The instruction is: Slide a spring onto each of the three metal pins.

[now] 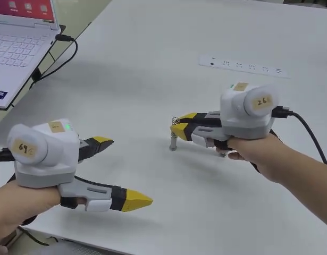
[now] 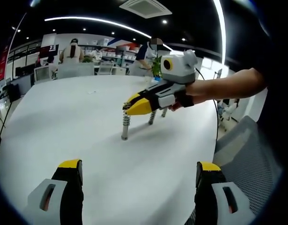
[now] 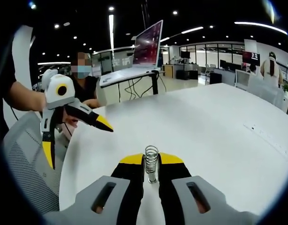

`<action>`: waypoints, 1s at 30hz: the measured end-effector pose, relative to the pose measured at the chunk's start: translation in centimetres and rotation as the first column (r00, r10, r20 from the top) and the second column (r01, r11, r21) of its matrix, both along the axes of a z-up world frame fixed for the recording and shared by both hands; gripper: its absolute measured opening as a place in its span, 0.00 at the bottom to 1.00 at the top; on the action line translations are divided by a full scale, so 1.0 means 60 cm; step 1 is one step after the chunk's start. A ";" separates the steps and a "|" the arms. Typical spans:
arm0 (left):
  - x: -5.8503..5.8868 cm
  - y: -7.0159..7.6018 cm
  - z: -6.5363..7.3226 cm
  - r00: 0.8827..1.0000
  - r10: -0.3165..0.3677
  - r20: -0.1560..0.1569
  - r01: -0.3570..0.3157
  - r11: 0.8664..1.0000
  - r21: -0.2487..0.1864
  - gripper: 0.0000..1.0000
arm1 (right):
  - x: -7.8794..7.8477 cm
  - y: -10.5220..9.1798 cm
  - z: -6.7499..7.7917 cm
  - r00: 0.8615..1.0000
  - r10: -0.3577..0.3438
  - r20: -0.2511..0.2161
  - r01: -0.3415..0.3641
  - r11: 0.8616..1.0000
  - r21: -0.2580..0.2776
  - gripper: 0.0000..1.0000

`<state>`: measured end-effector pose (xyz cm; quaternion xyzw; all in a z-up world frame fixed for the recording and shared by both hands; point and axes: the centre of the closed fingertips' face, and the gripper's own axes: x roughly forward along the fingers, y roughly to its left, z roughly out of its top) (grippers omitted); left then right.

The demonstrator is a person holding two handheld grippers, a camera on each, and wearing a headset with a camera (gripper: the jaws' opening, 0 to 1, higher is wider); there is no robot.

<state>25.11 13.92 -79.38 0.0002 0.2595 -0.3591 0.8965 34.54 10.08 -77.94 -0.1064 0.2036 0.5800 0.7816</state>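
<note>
My right gripper [image 1: 176, 128] is shut on the top of a metal spring [image 3: 151, 158]. The spring's coils sit around an upright metal pin [image 1: 173, 142] on the white table [image 1: 152, 69]. In the left gripper view the spring [image 2: 126, 120] hangs over the pin [image 2: 124, 136] under the right gripper [image 2: 133, 106], and a second pin [image 2: 152, 117] stands just behind. My left gripper [image 1: 120, 170] hovers open near the table's front edge, well left of the pins, with nothing between its fingers [image 2: 71, 171]. It also appears in the right gripper view [image 3: 76, 133].
An open laptop [image 1: 17, 42] with a black cable [image 1: 62, 59] sits at the far left. A white power strip [image 1: 243, 66] lies at the back right. A grey mesh chair [image 2: 249, 150] stands beside the table. People stand in the background.
</note>
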 end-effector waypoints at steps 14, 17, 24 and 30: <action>-0.001 0.001 -0.003 1.000 0.001 -0.006 -0.001 1.000 0.002 0.98 | -0.006 -0.003 -0.018 1.000 0.014 -0.001 -0.014 1.000 -0.025 0.08; 0.000 0.001 -0.003 1.000 0.001 -0.005 -0.001 1.000 0.002 0.98 | -0.006 -0.005 -0.026 1.000 0.012 -0.002 -0.012 0.999 -0.033 0.08; -0.001 0.000 -0.006 1.000 -0.002 -0.008 0.002 1.000 0.003 0.98 | -0.013 -0.002 -0.038 1.000 0.020 -0.003 -0.020 0.998 -0.052 0.08; 0.000 0.000 -0.006 1.000 -0.003 -0.008 0.003 1.000 0.002 0.98 | -0.015 -0.003 -0.048 1.000 0.023 0.004 -0.023 0.997 -0.069 0.08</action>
